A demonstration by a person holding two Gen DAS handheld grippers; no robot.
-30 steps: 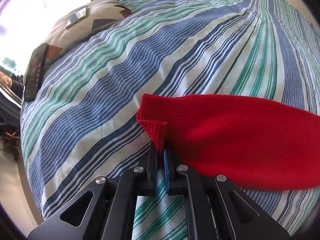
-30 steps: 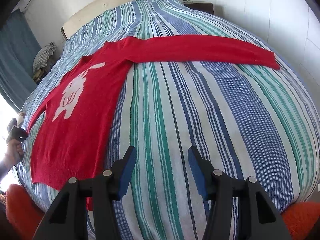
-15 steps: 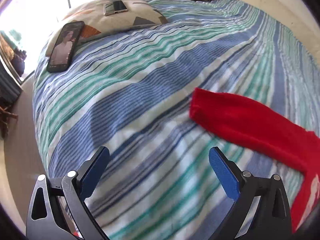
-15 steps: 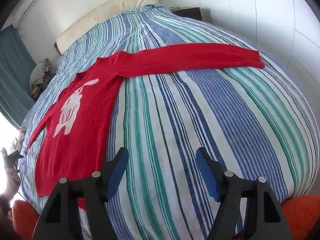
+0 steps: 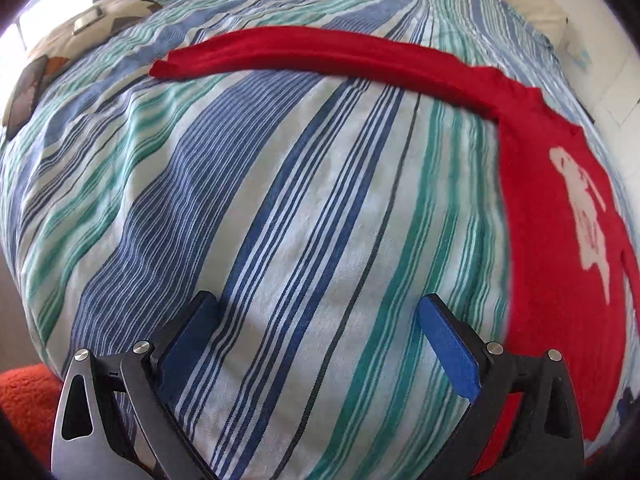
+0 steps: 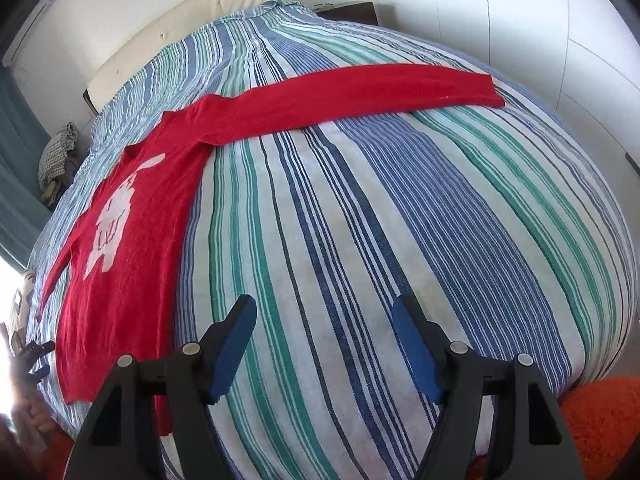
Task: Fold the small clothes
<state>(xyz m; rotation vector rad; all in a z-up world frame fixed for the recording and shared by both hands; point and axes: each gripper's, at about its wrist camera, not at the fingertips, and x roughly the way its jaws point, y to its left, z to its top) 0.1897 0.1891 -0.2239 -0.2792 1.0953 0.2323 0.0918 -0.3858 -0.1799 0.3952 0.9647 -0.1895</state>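
Note:
A small red sweater (image 6: 132, 240) with a white animal figure lies flat on the striped bed, both sleeves stretched out sideways. In the left wrist view its body (image 5: 560, 240) fills the right side and one sleeve (image 5: 300, 54) runs across the top. My left gripper (image 5: 316, 320) is open wide over bare bedding, left of the sweater's hem, with nothing between its blue pads. The other sleeve (image 6: 360, 92) crosses the upper middle of the right wrist view. My right gripper (image 6: 324, 320) stands open above the striped cover, right of the sweater's body, holding nothing.
A patterned cushion (image 5: 108, 20) with a phone (image 5: 26, 96) and a smaller device on it lies at the bed's far left corner. A cream headboard (image 6: 180, 28) and white wall close the far end. Orange rug (image 6: 600, 420) lies beside the bed. A person's hand (image 6: 28, 408) shows at lower left.
My left gripper let go of the sleeve cuff, opened wide and swept back along the bed to beside the sweater's body. My right gripper opened a little wider and stayed in place.

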